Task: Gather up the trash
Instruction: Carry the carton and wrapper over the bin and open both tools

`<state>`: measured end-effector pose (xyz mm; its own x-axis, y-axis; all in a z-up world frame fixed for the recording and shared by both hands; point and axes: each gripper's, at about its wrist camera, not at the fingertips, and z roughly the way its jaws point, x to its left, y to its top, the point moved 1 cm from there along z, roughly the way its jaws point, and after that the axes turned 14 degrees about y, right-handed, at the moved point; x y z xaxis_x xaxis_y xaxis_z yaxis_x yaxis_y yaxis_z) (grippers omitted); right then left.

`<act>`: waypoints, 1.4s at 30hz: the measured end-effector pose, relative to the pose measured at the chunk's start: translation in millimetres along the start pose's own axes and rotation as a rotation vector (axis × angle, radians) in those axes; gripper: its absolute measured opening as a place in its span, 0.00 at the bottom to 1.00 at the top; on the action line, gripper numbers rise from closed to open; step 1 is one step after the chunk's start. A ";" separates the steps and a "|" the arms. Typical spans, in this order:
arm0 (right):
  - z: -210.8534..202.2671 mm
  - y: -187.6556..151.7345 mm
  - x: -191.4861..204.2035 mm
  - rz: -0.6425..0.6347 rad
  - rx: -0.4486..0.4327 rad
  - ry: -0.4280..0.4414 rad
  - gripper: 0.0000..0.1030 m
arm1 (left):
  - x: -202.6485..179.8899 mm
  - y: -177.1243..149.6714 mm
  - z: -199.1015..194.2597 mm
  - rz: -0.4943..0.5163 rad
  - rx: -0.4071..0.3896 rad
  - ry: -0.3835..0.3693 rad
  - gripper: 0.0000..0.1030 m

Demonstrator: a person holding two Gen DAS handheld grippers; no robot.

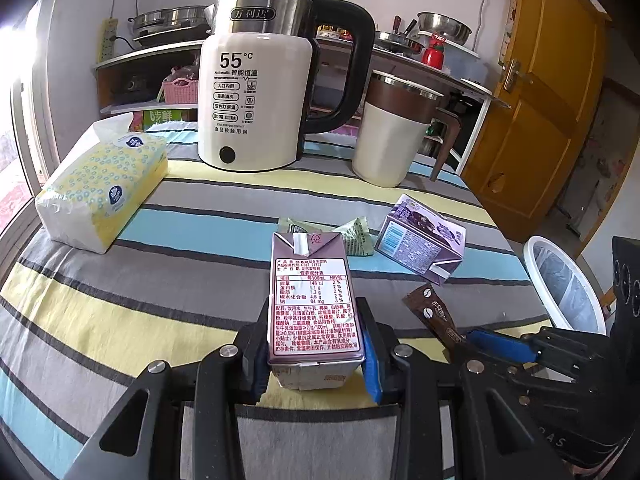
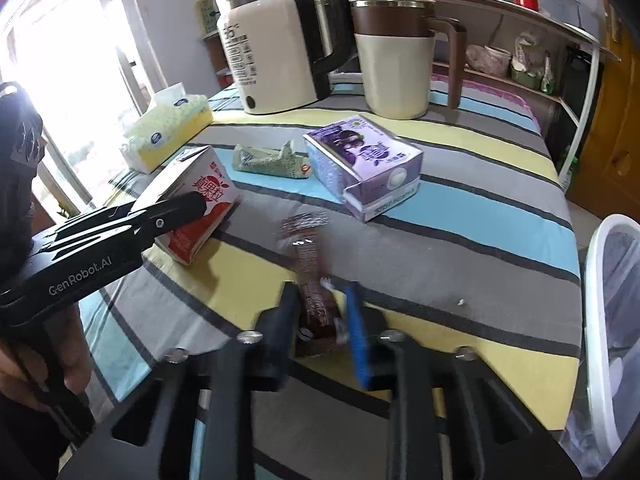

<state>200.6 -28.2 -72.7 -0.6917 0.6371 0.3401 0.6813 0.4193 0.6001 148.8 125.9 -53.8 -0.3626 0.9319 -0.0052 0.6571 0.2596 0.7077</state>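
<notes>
Your left gripper (image 1: 316,354) clamped red-and-white drink carton (image 1: 314,308) near on striped tablecloth (image 1: 120,320). Your right gripper (image 2: 320,320) pinched brown foil sachet (image 2: 310,276). Farther: green wrapper (image 2: 272,160), purple carton (image 2: 368,164). Right: white bin (image 2: 600,280).

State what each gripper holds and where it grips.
Left gripper: shut on the red carton, gripping its two long sides near the bottom end. Right gripper: closed around the brown wrapper at its near end; motion blur hides the exact contact.
</notes>
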 end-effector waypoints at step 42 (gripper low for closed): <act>-170.6 -59.8 -60.7 0.212 -0.285 -0.203 0.20 | -143.2 -11.1 -79.6 0.236 -0.090 -0.306 0.36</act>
<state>160.9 -202.3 -5.7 -0.4617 0.8172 0.3451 0.6901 0.0865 0.7185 140.8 -30.5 -4.7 0.0140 0.9993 -0.0359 0.6333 0.0189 0.7736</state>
